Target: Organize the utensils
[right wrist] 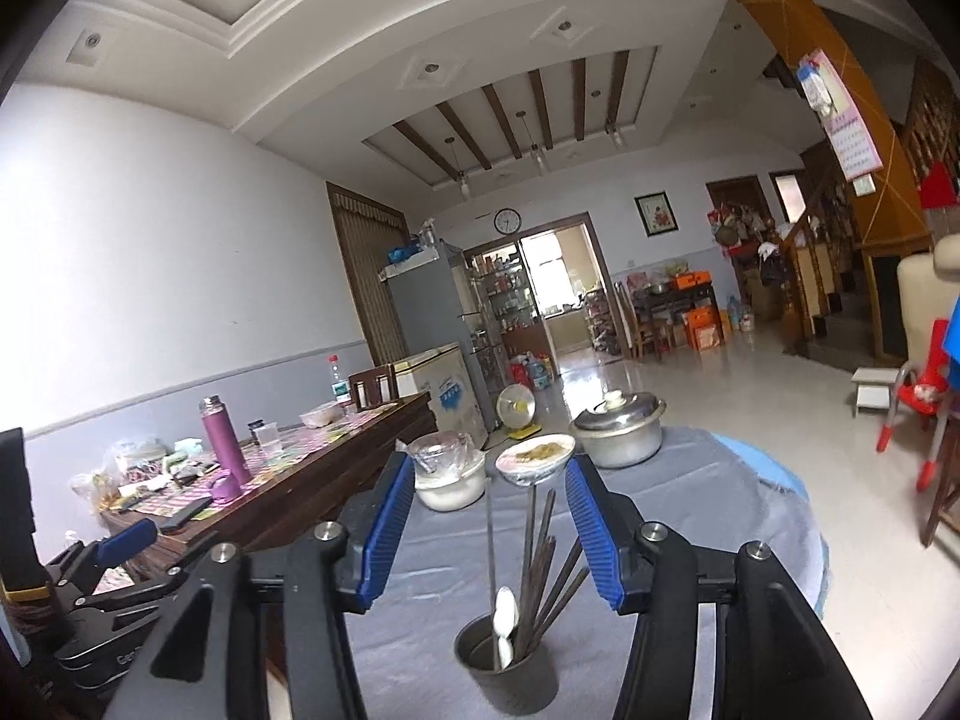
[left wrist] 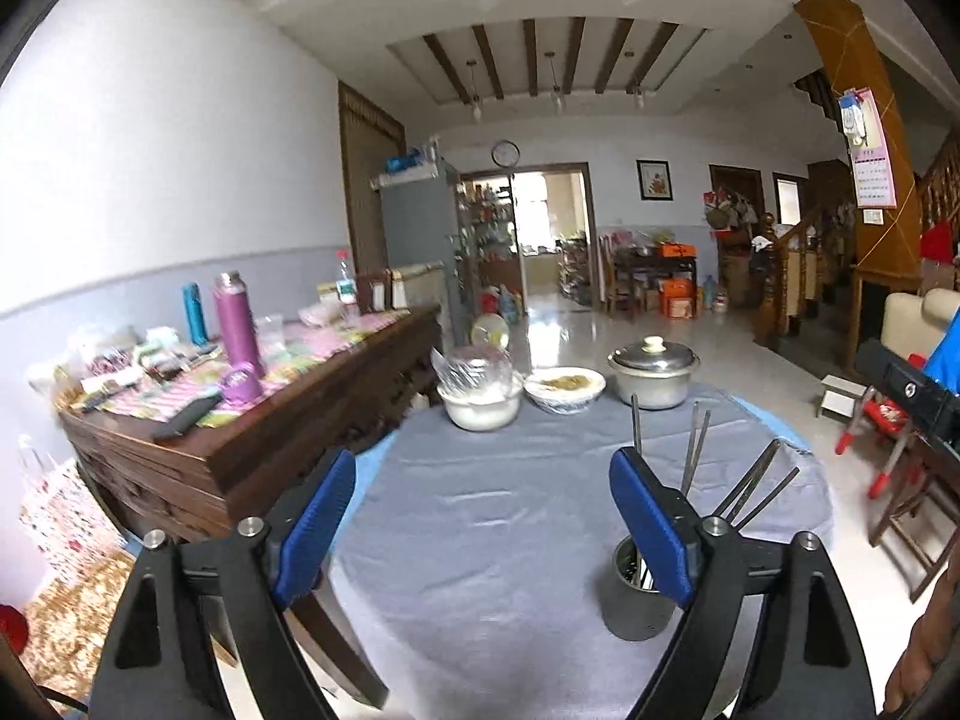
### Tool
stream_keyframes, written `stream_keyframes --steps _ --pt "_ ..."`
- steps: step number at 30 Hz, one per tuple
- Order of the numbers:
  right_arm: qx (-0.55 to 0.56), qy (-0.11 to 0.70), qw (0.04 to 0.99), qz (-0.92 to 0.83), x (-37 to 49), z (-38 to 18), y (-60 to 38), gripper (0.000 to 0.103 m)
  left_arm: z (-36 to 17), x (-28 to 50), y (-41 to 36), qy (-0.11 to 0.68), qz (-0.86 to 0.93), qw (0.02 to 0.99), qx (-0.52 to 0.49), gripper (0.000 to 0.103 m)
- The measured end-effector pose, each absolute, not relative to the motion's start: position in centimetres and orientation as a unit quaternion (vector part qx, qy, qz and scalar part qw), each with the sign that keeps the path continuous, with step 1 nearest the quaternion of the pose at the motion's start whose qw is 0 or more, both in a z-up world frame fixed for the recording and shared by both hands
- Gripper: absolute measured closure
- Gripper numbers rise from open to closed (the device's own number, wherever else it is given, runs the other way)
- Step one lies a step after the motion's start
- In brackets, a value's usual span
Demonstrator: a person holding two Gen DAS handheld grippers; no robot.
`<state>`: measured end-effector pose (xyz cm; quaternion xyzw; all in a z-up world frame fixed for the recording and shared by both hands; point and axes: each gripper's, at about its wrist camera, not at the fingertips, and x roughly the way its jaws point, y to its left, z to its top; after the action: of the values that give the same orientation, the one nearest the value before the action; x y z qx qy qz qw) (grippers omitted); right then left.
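Observation:
A grey metal utensil cup [right wrist: 509, 673] stands on the round table covered by a grey cloth [right wrist: 708, 516]. It holds several metal chopsticks [right wrist: 543, 564] and a white spoon [right wrist: 505, 630]. My right gripper [right wrist: 489, 531] is open and empty, just above and behind the cup. In the left wrist view the cup [left wrist: 637, 606] sits behind my left gripper's right finger, with chopsticks [left wrist: 696, 450] sticking up. My left gripper [left wrist: 480, 516] is open and empty over the cloth, left of the cup. It also shows in the right wrist view [right wrist: 120, 546] at far left.
At the table's far side stand a white bowl with plastic wrap [left wrist: 480, 402], a bowl of food [left wrist: 564, 387] and a lidded steel pot [left wrist: 654, 369]. A wooden sideboard [left wrist: 252, 438] with a purple flask [left wrist: 237, 324] is left. A red chair [left wrist: 882, 438] is right.

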<state>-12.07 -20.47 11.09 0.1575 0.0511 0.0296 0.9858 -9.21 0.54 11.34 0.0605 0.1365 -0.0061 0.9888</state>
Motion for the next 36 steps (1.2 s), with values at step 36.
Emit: stream_keyframes --steps 36 --pt "0.168 0.198 0.965 0.027 -16.0 7.3 -20.0 0.031 10.9 -13.3 1.4 0.214 0.031 0.973 0.085 0.0"
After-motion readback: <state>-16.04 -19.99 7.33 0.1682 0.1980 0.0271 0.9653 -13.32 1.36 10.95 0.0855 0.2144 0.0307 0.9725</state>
